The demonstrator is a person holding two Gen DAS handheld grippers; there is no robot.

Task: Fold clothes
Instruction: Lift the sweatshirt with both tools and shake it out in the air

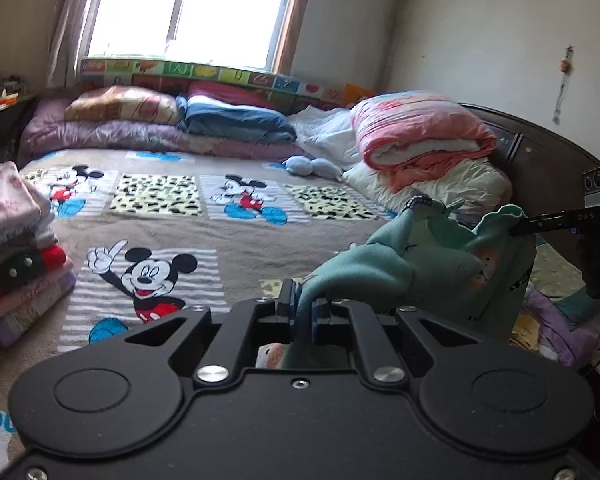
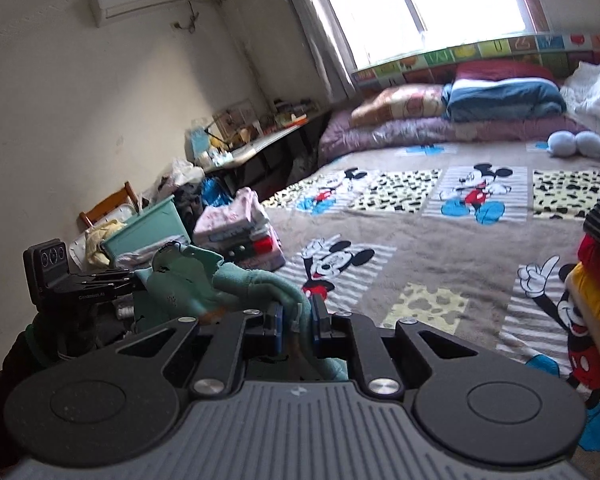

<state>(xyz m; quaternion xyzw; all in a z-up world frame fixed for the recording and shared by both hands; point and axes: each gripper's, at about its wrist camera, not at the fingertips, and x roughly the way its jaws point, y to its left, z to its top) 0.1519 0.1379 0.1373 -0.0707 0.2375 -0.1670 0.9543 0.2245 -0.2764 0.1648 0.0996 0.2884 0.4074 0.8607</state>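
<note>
Left wrist view: left gripper (image 1: 305,307) pinched tight on edge of green garment (image 1: 412,264), held bunched in air above bed (image 1: 228,236). Right gripper (image 1: 518,229) at far edge, jaws closed on other corner. Folded stack (image 1: 16,248) at left.

Right wrist view: right gripper (image 2: 298,316) clamped on thin bunch of green garment (image 2: 236,280). Risk: little cloth in jaws, likely slip under tension; sagging middle could fold crooked.

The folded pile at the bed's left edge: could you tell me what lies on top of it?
A pale pink folded garment tops the folded pile; the layers beneath show only their edges.
</note>
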